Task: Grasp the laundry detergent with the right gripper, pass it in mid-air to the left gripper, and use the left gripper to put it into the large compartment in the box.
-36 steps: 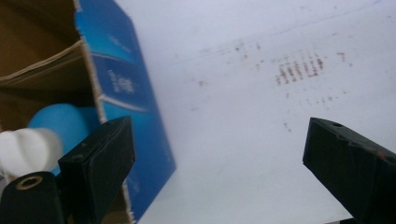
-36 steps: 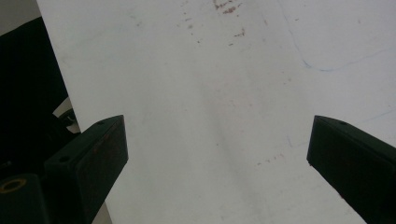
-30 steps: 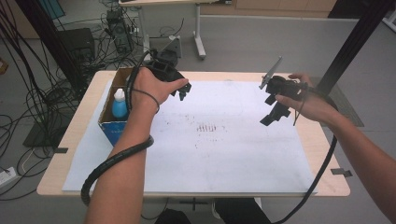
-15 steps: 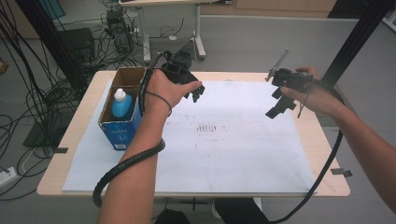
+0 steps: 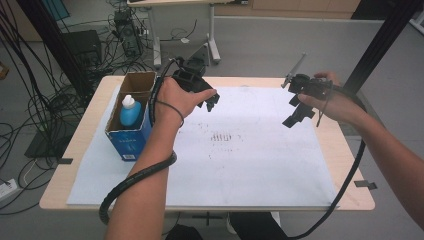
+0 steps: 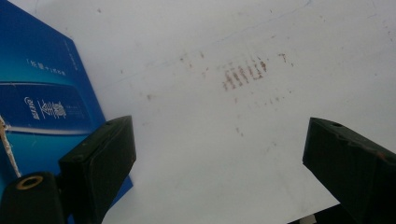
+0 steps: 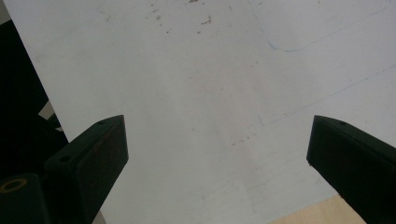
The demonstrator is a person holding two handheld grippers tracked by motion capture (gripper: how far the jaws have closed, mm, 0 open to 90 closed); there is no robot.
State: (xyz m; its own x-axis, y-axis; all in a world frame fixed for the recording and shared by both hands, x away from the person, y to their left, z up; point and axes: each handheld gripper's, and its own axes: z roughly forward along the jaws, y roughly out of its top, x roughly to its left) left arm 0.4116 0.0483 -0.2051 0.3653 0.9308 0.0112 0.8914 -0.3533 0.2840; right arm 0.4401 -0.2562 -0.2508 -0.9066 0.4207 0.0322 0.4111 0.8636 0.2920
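Here, the black jaws of the left gripper [image 5: 210, 101] stand wide apart with nothing between them; in the left gripper view they frame a bare stretch of the white paper sheet [image 6: 224, 154] marked with a patch of short brown strokes [image 6: 243, 73]. The gripper hangs above the far left part of the sheet, just right of the open blue cardboard box [image 5: 131, 135], whose printed side shows at the left of the left gripper view. Inside the box stands a blue plastic bottle with a white cap [image 5: 131, 111]. The right gripper [image 5: 296, 116], jaws likewise spread and empty, is held above the far right part of the sheet, well apart from the left one. The sheet covers most of the pale wooden table [image 5: 350, 195].
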